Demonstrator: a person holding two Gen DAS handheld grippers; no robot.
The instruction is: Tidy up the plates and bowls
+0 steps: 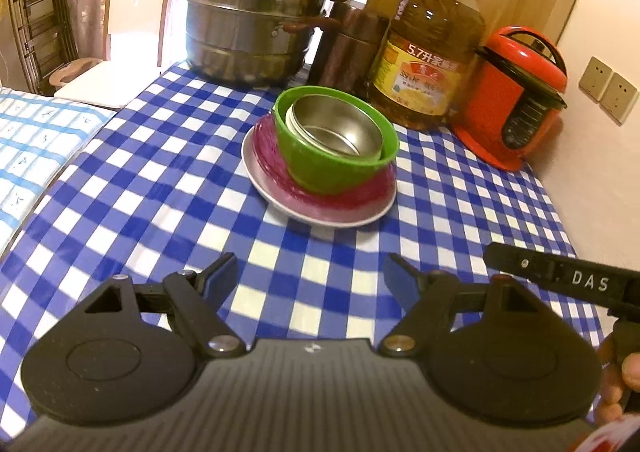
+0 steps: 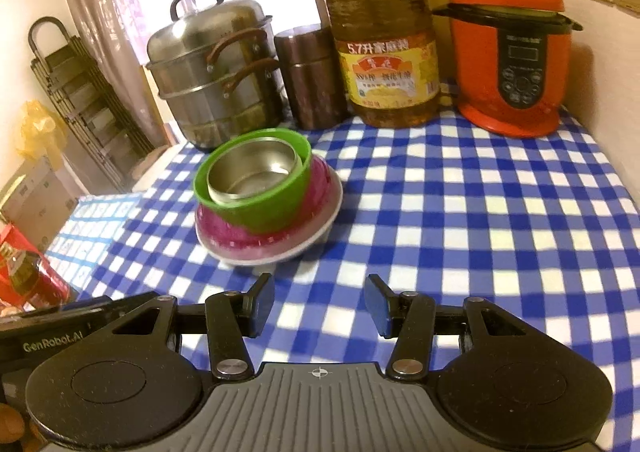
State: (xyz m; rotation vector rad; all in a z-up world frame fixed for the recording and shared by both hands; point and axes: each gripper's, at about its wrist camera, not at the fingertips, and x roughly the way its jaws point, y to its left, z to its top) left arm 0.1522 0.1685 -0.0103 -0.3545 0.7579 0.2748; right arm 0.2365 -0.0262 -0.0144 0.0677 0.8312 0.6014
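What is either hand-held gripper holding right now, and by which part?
Nothing. The left hand-held gripper and right hand-held gripper are both open over the checked tablecloth, short of the stacked bowls.

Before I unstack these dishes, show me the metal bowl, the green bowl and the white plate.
metal bowl [image 1: 340, 132], left wrist view, inside floor.
green bowl [image 2: 262, 214], right wrist view, outer wall.
white plate [image 1: 280, 200], left wrist view, bare front rim.
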